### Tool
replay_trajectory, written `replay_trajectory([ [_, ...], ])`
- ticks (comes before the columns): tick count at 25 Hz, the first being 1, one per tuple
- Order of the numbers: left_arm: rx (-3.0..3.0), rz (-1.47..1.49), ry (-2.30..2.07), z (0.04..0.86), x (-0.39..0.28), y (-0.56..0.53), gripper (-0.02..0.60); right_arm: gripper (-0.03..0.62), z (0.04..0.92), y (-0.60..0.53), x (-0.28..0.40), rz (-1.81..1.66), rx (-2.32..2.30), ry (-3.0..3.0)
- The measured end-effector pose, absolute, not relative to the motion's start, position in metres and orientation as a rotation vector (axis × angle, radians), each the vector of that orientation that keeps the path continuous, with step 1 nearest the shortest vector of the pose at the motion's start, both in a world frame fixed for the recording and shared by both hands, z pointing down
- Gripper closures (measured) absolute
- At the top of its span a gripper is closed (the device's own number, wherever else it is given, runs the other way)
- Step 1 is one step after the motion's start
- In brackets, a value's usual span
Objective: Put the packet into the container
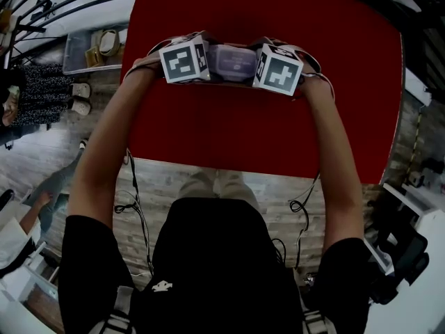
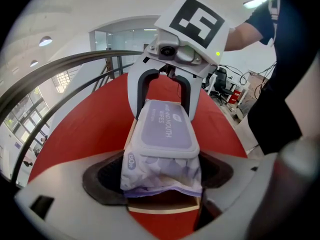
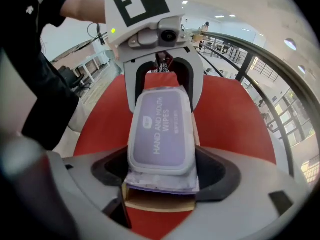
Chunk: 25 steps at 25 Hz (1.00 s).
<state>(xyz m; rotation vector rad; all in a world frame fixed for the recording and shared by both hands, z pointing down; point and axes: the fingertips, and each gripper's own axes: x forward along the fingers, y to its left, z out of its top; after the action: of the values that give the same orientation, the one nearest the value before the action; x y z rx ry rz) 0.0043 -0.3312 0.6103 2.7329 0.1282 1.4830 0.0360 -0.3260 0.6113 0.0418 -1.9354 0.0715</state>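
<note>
A lilac packet of wipes with a flat lid hangs level between my two grippers over the red table. In the left gripper view, my left gripper is shut on the crimped near end of the packet. At the far end, the right gripper clamps the packet. In the right gripper view, my right gripper holds the other end of the packet, facing the left gripper. A tan container shows right under the packet; its edge peeks out below. Whether the packet touches it I cannot tell.
The red table ends at its near edge, just beyond the person's knees. A clear tray with small items stands on the wooden floor to the left. Cables hang from both arms. A railing runs beside the table.
</note>
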Motion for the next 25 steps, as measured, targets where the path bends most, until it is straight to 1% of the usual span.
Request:
replay_trajectory([
  [5, 2.755, 1.457, 0.109, 0.607, 0.006, -0.333, 0.181, 0.214, 0.585, -0.338, 0.021, 0.101, 0.142, -2.059],
  [6, 2.751, 1.455, 0.113, 0.607, 0.006, -0.333, 0.163, 0.214, 0.584, -0.339, 0.02, 0.101, 0.145, -2.058],
  [7, 2.742, 1.451, 0.122, 0.605, 0.006, -0.332, 0.094, 0.214, 0.584, -0.339, 0.02, 0.101, 0.149, -2.056],
  [8, 2.731, 1.444, 0.132, 0.604, 0.006, -0.331, 0.083, 0.214, 0.586, -0.339, 0.022, 0.101, 0.155, -2.054],
  [11, 2.719, 1.42, 0.139, 0.597, 0.008, -0.327, 0.083, 0.214, 0.587, -0.338, 0.026, 0.112, 0.178, -2.059],
  [15, 2.718, 1.404, 0.045, 0.587, 0.001, -0.331, 0.086, 0.216, 0.577, -0.337, 0.029, 0.102, 0.227, -2.111],
  [16, 2.726, 1.383, 0.004, 0.582, 0.0, -0.332, 0.086, 0.223, 0.573, -0.336, 0.031, 0.099, 0.247, -2.128],
  [17, 2.732, 1.344, -0.042, 0.575, -0.001, -0.333, 0.087, 0.249, 0.567, -0.335, 0.032, 0.099, 0.271, -2.149],
  [18, 2.737, 1.287, -0.09, 0.565, -0.002, -0.332, 0.096, 0.293, 0.559, -0.333, 0.033, 0.104, 0.3, -2.175],
  [19, 2.742, 1.215, -0.134, 0.554, -0.003, -0.329, 0.124, 0.346, 0.55, -0.329, 0.034, 0.113, 0.332, -2.205],
  [20, 2.748, 1.143, -0.172, 0.541, -0.003, -0.324, 0.167, 0.387, 0.539, -0.324, 0.035, 0.121, 0.365, -2.238],
  [22, 2.773, 1.033, -0.233, 0.517, -0.005, -0.313, 0.246, 0.455, 0.517, -0.313, 0.036, 0.122, 0.427, -2.3],
  [24, 2.81, 0.963, -0.298, 0.498, -0.009, -0.302, 0.341, 0.504, 0.497, -0.303, 0.035, 0.102, 0.484, -2.344],
  [25, 2.828, 0.935, -0.33, 0.491, -0.012, -0.297, 0.363, 0.528, 0.487, -0.299, 0.033, 0.094, 0.511, -2.365],
])
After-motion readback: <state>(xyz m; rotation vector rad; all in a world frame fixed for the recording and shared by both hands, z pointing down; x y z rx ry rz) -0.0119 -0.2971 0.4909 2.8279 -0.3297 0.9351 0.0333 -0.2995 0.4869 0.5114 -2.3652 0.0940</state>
